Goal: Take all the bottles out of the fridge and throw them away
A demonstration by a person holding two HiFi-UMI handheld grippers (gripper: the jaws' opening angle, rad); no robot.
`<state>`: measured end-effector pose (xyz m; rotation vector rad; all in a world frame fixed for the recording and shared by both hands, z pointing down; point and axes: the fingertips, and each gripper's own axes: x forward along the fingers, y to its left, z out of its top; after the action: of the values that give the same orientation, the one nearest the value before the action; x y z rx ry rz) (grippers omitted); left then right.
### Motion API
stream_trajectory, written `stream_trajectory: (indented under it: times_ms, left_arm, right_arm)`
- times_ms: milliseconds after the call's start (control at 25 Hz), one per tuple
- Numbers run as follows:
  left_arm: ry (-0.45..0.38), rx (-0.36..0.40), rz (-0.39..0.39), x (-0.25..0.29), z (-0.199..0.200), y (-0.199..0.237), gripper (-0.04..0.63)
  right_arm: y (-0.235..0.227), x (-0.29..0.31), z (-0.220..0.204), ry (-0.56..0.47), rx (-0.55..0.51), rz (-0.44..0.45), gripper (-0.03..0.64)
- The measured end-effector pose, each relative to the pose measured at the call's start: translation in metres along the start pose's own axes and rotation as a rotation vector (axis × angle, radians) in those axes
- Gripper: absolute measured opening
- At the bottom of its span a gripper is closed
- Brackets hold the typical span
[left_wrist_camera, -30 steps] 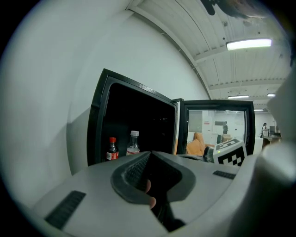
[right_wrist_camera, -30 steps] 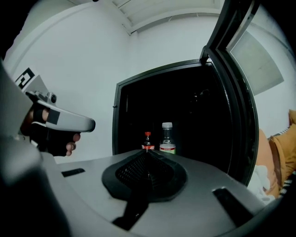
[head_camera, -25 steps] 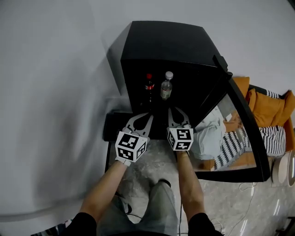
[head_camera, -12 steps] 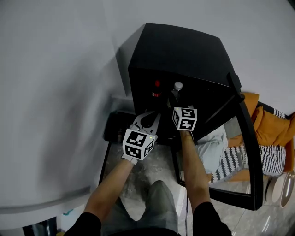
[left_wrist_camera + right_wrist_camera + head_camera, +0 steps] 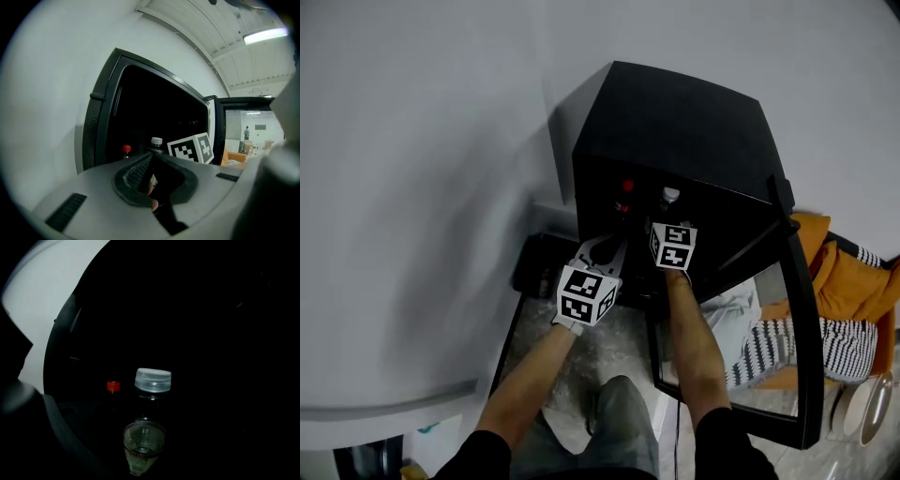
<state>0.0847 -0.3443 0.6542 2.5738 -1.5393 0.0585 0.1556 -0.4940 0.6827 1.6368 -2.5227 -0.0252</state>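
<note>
I'm holding my right gripper point(image 5: 669, 217) open inside the fridge point(image 5: 675, 122), its jaws just now narrowing a little. The clear bottle point(image 5: 146, 427) is standing ahead between them, apparently untouched. I'm aiming low on its body, keeping clear of the red-capped bottle point(image 5: 112, 386) just beside it. My left gripper point(image 5: 152, 155) is hanging closed and empty at the opening.

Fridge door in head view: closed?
No, the fridge door stands swung wide open at right, exposing the red-capped bottle and clear bottle inside.
</note>
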Motion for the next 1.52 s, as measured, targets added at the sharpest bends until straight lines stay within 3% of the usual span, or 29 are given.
stream_trajectory:
  times_ms: [120,440,680,1280,1520]
  left_arm:
    - [-0.002,-0.005,0.000,0.001,0.000,0.001,0.006]
    - [0.001,-0.016,-0.013,-0.016,0.004,-0.001,0.005]
    - [0.057,-0.041,-0.046,-0.056,0.025,-0.009,0.005]
    - [0.111,-0.035,-0.134,-0.184,0.174,-0.039,0.005]
    - [0.106,-0.052,-0.168,-0.208,0.207,-0.066,0.006]
  right_arm:
    - [0.001,-0.004,0.004,-0.023,-0.004,0.002,0.202]
    - [0.015,-0.037,0.007,-0.042,0.011,0.002,0.199]
    - [0.038,-0.098,0.028,-0.003,0.024,-0.010,0.198]
    - [0.115,-0.273,0.199,0.025,0.115,-0.083,0.198]
    - [0.124,-0.327,0.247,0.018,0.116,-0.104,0.198]
